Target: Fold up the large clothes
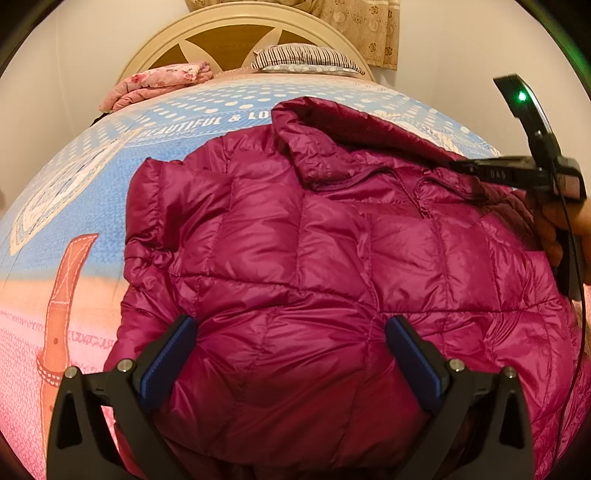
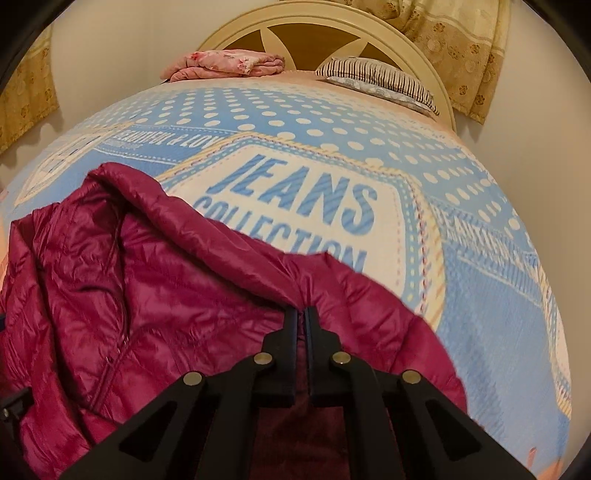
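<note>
A: The right gripper [image 2: 303, 314] has its jaws clamped together on a fold of the jacket [image 2: 147, 295], at the edge nearest the "JEANS COLLECTION" print on the bedspread [image 2: 461, 184].

B: Why that spot?

A: Likely to carry that side across the body for a fold; that is a judgement. The left gripper [image 1: 291, 332] hangs with its jaws spread wide over the quilted lower panels, gripping nothing, perhaps ready to pin the fabric down.

B: Where does the garment lie?

A: Spread on the bed, hood toward the headboard [image 1: 236, 22].

B: Do the views differ?

A: The left wrist view shows the whole jacket and the person's hand [image 1: 554, 229] around the other tool; the right wrist view alone shows the pinch itself. A pink folded blanket [image 2: 225, 62] and striped pillow [image 2: 373, 77] sit well apart.
</note>
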`<state>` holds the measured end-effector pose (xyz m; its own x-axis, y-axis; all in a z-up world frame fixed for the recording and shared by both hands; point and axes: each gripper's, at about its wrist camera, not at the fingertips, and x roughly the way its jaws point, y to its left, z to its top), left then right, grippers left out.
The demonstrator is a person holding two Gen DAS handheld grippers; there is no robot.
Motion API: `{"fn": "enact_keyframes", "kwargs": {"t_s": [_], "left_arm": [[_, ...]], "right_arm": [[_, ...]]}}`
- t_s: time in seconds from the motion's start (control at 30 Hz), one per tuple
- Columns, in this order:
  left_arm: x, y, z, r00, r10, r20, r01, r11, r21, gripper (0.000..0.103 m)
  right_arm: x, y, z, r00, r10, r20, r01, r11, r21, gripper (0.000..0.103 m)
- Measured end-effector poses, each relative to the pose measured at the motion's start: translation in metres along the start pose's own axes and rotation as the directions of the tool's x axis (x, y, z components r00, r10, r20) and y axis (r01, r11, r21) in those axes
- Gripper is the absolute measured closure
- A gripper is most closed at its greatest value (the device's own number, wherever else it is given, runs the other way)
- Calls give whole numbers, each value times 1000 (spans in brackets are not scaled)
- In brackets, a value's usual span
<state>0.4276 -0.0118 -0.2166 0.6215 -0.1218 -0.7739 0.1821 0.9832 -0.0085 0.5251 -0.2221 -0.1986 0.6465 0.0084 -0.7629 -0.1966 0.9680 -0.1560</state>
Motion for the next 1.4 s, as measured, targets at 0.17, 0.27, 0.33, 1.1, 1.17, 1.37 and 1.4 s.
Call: {"fn": "enact_keyframes", "kwargs": {"t_s": [0.17,0.27,0.33,1.1,1.17,1.37,1.4], "left_arm": [[-8,5,2,1000,-3,7,3,1000,-25,0],[-28,10,16,1000,-17,21,18,999,-48,0],[-46,15,38,996,-7,85,12,998,-56,0],[100,-22,143,968,241,-67,-240,971,18,0],[110,-18,131,970,221,-101,-221,975,9,0],[113,-15,124,981,180,-70,-183,982,-44,0],[113,-13,122,983,175,-63,-178,983,-49,0]], "right_arm": [[7,-3,-12,1000,3,6,-3,1000,21,101],[10,-2,-16,1000,3,18,-3,1000,20,102],[11,-3,-18,1000,12,24,-13,1000,27,102],[12,-12,-26,993,85,78,-91,992,84,102],[12,-13,-27,993,89,80,-96,992,87,102],[10,-9,-24,995,74,71,-78,995,63,101],[6,-10,-24,994,79,72,-84,994,70,101]]}}
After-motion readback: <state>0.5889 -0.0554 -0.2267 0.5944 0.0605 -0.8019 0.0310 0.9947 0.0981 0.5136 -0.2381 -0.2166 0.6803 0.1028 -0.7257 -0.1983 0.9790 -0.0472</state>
